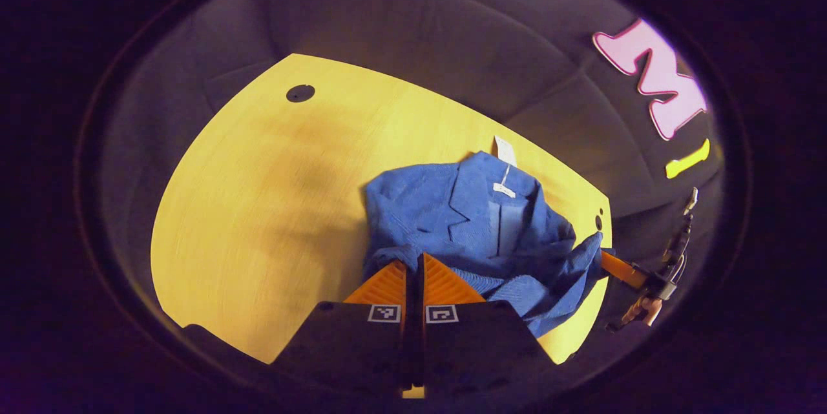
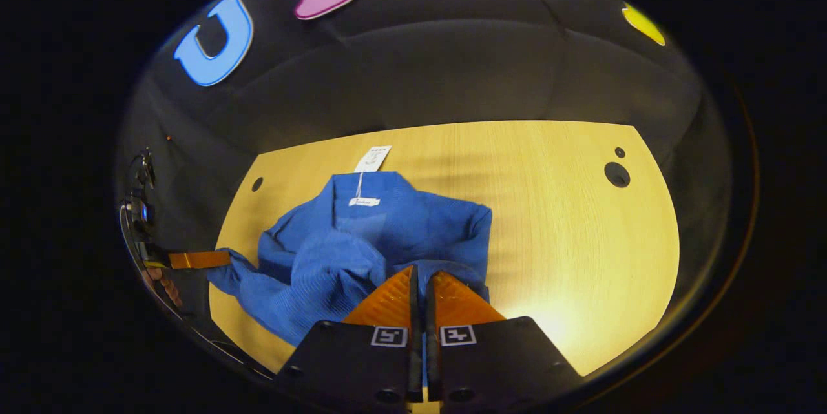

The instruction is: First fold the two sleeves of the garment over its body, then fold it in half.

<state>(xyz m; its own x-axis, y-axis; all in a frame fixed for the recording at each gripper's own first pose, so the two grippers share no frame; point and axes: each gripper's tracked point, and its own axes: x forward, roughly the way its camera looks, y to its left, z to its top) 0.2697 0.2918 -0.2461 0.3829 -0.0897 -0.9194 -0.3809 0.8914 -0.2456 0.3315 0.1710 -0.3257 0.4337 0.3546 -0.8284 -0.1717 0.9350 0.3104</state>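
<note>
Pale wooden tabletop (image 2: pixel 568 233) is carrying your blue jacket (image 1: pixel 465 220), rumpled, lapels up. Your left gripper (image 1: pixel 414 269) is pinching its near fabric, fingers closed; your right gripper (image 2: pixel 420 281) is clamping likewise. Farther off, a white tag (image 2: pixel 373 158) is lying beyond the collar.

A pale wooden tabletop (image 1: pixel 258 207) stretches ahead of the hand-held gripper, with a round dark hole (image 1: pixel 300 93) far off at its back. Beyond it hangs the booth's black cloth wall (image 1: pixel 420 33).
</note>
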